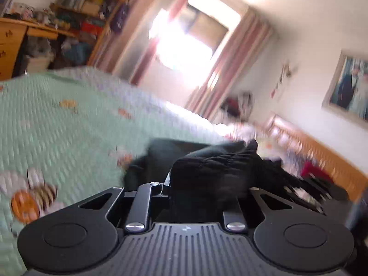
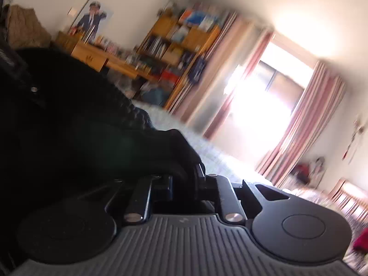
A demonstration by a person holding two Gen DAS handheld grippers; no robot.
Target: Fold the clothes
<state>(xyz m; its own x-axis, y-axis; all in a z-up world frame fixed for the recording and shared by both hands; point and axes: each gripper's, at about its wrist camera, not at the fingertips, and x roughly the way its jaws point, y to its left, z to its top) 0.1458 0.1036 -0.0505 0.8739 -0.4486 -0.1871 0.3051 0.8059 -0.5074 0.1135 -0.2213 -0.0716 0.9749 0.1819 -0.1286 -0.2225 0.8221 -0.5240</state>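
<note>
A black garment (image 1: 216, 168) bunches over the front of my left gripper (image 1: 197, 191), which is shut on the cloth; its fingers are hidden under the fabric. More of the garment trails down onto the green quilted bedspread (image 1: 69, 115). In the right wrist view the same black garment (image 2: 80, 126) fills the left half and drapes over my right gripper (image 2: 195, 174), which is shut on a fold of it. Both views are tilted and blurred.
A wooden desk and bookshelf (image 1: 76, 11) stand beyond the bed. A bright window with striped curtains (image 1: 191, 41) lies ahead. A wooden headboard (image 1: 326, 158) with red cloth (image 1: 315, 172) is at the right. A framed picture (image 1: 349, 85) hangs on the wall.
</note>
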